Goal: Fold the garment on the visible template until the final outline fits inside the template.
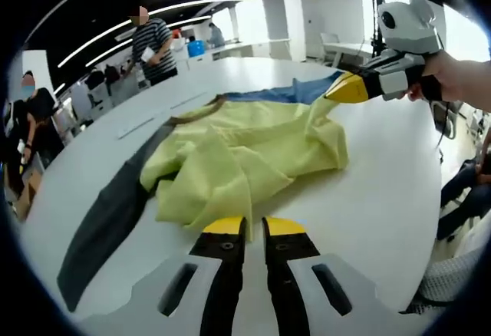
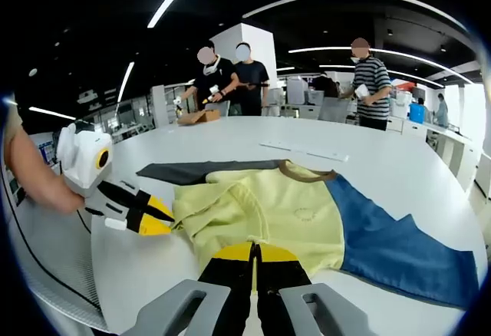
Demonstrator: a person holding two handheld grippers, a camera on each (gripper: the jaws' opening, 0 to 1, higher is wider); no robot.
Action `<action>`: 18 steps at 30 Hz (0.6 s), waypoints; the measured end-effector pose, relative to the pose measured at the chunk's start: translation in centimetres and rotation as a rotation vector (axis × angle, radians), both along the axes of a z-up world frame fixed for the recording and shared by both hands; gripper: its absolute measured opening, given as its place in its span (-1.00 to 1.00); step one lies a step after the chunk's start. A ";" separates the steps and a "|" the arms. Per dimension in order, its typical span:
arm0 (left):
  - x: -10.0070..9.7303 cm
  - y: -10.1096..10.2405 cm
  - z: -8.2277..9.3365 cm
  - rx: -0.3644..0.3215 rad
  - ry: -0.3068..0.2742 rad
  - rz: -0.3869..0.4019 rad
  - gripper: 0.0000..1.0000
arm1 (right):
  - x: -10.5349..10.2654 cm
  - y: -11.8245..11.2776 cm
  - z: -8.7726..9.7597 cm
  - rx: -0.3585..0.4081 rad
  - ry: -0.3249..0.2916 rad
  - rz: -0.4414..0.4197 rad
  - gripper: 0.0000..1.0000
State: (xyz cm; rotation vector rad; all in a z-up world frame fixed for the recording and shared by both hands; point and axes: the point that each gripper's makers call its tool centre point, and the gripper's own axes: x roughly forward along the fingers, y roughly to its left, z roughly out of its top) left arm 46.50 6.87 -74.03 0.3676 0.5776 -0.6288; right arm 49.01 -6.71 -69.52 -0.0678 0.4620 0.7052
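Note:
A pale yellow garment (image 1: 253, 148) with a brown collar (image 2: 307, 172) lies crumpled on a flat template that is dark grey (image 1: 107, 217) at one end and blue (image 2: 391, 240) at the other. My left gripper (image 1: 254, 227) is shut on a fold of the garment's near edge; in the right gripper view the left gripper (image 2: 157, 221) comes in from the left, pinching the garment's corner. My right gripper (image 2: 255, 253) is shut on the yellow hem. The same right gripper (image 1: 343, 89) enters the left gripper view from the right, held by a hand, at the garment's far edge.
The round white table (image 1: 383, 198) has bare room around the template, and its edge curves close on the right (image 1: 430, 259). Thin white strips (image 2: 303, 150) lie beyond the garment. Several people stand past the table, one in a striped shirt (image 2: 372, 83).

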 end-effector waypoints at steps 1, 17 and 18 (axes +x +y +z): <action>0.0 0.2 -0.2 0.011 0.005 0.011 -0.84 | 0.0 0.0 -0.1 0.000 0.002 -0.001 -1.00; 0.7 2.5 -1.3 0.015 0.027 0.135 -0.85 | -0.2 0.0 -0.3 0.001 0.005 -0.005 -1.00; 0.7 2.5 -1.3 0.016 0.027 0.136 -0.85 | -0.2 0.0 -0.3 0.001 0.004 -0.005 -1.00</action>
